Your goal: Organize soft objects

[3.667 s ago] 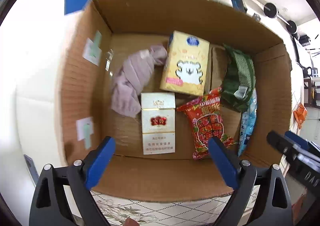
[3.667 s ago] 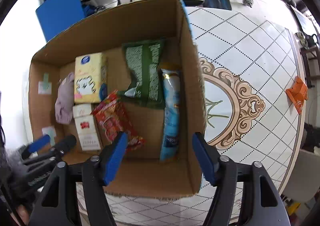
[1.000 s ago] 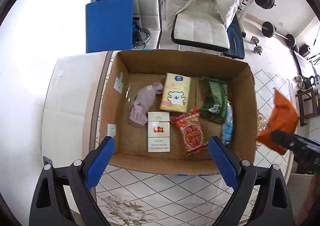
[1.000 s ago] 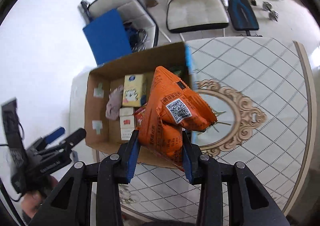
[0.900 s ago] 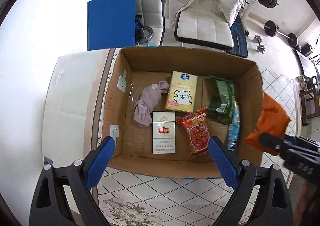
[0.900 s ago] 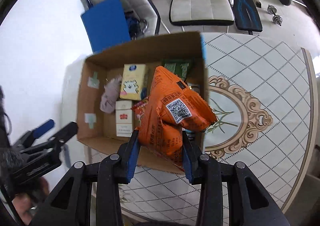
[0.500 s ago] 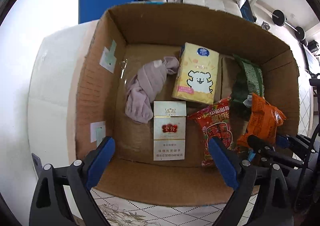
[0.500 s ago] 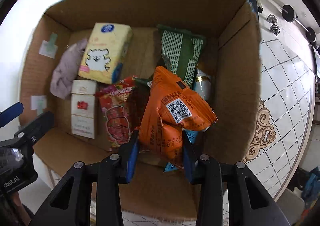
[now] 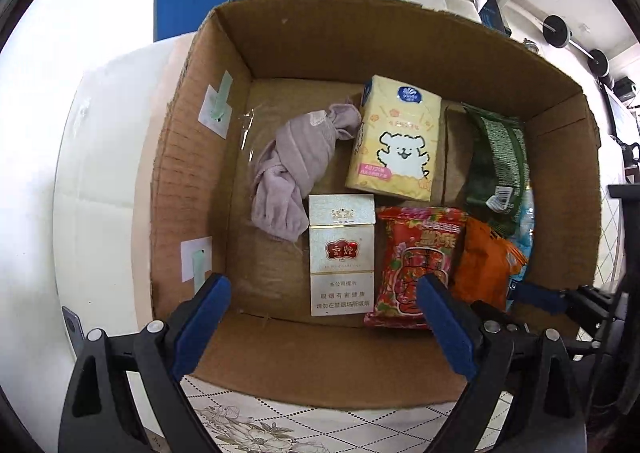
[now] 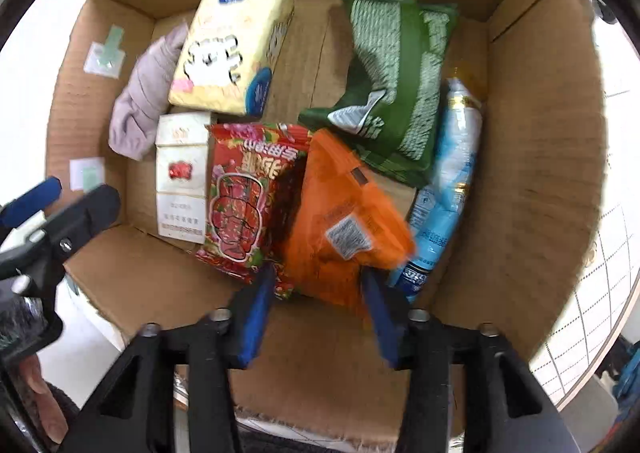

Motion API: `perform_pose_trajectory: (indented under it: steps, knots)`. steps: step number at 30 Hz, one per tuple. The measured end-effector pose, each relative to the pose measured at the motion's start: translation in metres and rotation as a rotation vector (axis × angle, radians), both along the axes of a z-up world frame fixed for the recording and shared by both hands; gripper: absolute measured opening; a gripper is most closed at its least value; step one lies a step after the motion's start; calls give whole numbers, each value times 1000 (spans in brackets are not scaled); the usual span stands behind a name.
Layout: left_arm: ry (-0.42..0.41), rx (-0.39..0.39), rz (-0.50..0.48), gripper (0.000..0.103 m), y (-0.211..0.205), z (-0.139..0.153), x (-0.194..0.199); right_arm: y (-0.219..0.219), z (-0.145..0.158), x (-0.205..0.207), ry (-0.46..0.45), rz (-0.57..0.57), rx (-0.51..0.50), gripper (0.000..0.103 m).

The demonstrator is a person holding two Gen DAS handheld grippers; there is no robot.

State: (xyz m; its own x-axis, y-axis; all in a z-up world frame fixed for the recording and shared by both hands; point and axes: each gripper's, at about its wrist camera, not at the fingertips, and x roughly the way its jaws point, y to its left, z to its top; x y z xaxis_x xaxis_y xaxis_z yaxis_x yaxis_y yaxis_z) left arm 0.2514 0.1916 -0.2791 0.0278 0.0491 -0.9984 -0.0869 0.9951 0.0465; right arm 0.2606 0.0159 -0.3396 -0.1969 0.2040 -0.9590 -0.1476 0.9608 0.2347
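Right gripper (image 10: 318,307) pointing steeply down into cardboard box (image 10: 540,141), jaws just opening, orange packet (image 10: 340,221) released.

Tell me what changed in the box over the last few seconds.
The orange snack bag, carried in from the table by the right gripper, now lies in the cardboard box beside the red packet. The jaws have just been opening, releasing it. The other contents stayed put; the left gripper holds nothing.
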Motion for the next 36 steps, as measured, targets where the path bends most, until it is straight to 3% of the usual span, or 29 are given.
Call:
perform_pose_trajectory:
  steps: [4, 9, 14, 16, 18, 22, 27, 29, 36]
  knots:
    - [-37, 14, -17, 96, -6, 21, -6, -13, 34, -3, -74, -29, -22, 68]
    - [-99, 19, -28, 96, -9, 55, -17, -31, 80, -16, -179, -88, -121, 70]
    - [-165, 46, -38, 96, -16, 86, -37, -33, 120, -33, -238, -149, -122, 71]
    - [-179, 45, -38, 96, -17, 93, -45, -35, 132, -41, -257, -165, -111, 77]
    - [-187, 45, -43, 96, -20, 102, -53, -36, 144, -51, -289, -170, -104, 91]
    - [-225, 33, -50, 96, -23, 123, -68, -37, 172, -70, -345, -177, -98, 95]
    - [-301, 0, -41, 97, -30, 163, -91, -47, 216, -102, -426, -195, -102, 96]
    - [-334, -12, -46, 103, -34, 182, -102, -54, 239, -118, -464, -208, -95, 96]
    - [-437, -15, -70, 103, -50, 245, -142, -72, 310, -170, -588, -223, -94, 96]
